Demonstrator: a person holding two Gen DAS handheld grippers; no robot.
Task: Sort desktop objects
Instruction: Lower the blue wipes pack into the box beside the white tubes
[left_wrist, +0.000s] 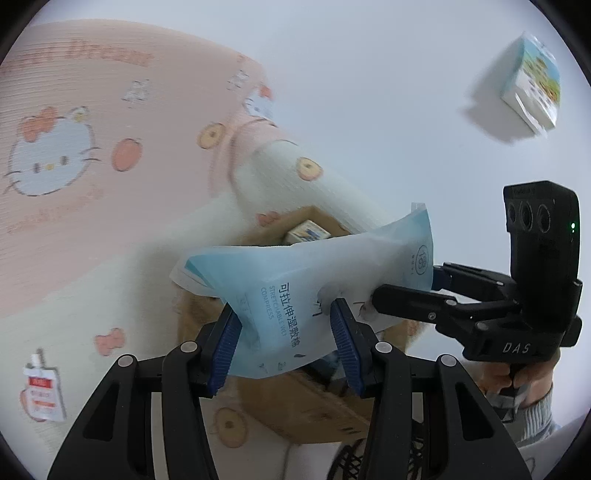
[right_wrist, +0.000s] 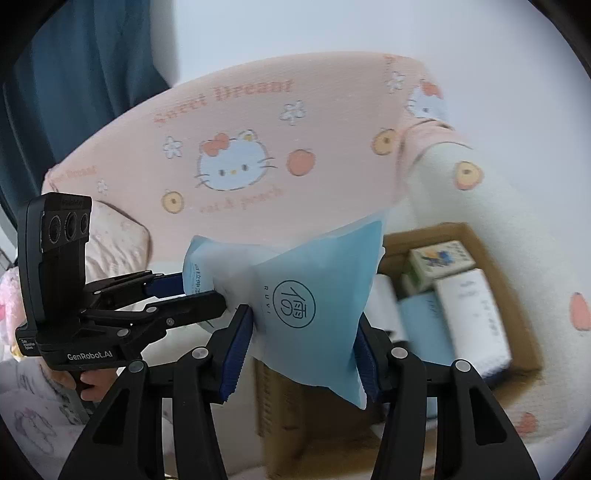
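Held: both my tongs, left gripper and right gripper, clamp the blue pouch.
Done: cardboard box partly filled.
Left: I judge pouch, white carton unsorted.

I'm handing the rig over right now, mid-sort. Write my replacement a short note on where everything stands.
Left gripper: shut on the blue compress pack.
Right gripper: gripping the same pack's other end, so it hangs between both grippers above the cardboard box.
Done: a small printed carton and several white and blue packs already lie in the box.
Left: lower the compress pack into the box and release. Still out on the bedding: a small red-labelled pouch and a tissue pack on the white surface.
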